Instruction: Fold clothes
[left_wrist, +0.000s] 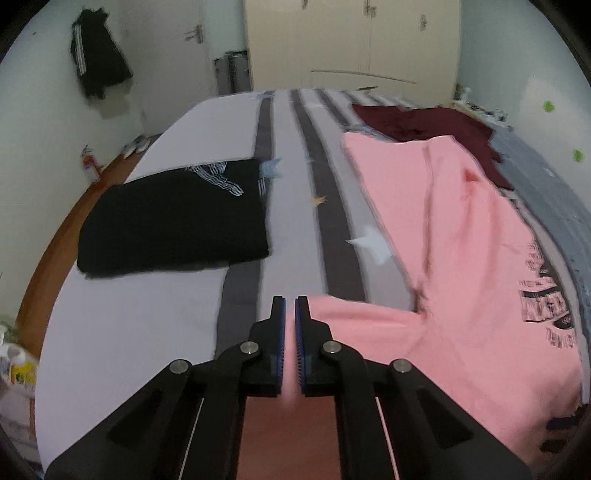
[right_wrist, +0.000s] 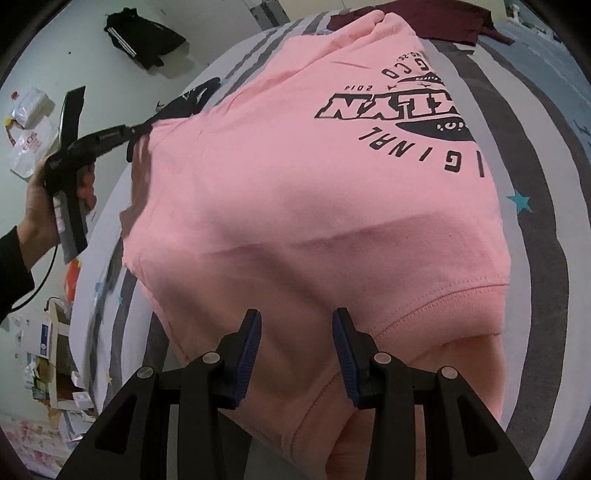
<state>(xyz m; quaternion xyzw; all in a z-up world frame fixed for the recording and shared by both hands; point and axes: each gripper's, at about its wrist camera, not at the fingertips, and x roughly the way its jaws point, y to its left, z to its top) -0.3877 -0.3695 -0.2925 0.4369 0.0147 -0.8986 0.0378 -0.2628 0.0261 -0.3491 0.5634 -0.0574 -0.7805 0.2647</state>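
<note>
The left hand-held gripper (left_wrist: 290, 325) is clenched on the pink shirt's (left_wrist: 461, 258) edge. The shirt lies on the bed (left_wrist: 147, 332), its long axis running from 6 toward 1 o'clock. The right hand-held gripper (right_wrist: 296, 347) stands released over the hem, fabric between its jaws, nearer the shirt's body.

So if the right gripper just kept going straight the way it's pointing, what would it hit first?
Most likely the pink sweatshirt: the right gripper points down at its body, with pink cloth already between its fingers. Depth is hard to judge, but nothing else lies in that line.
</note>
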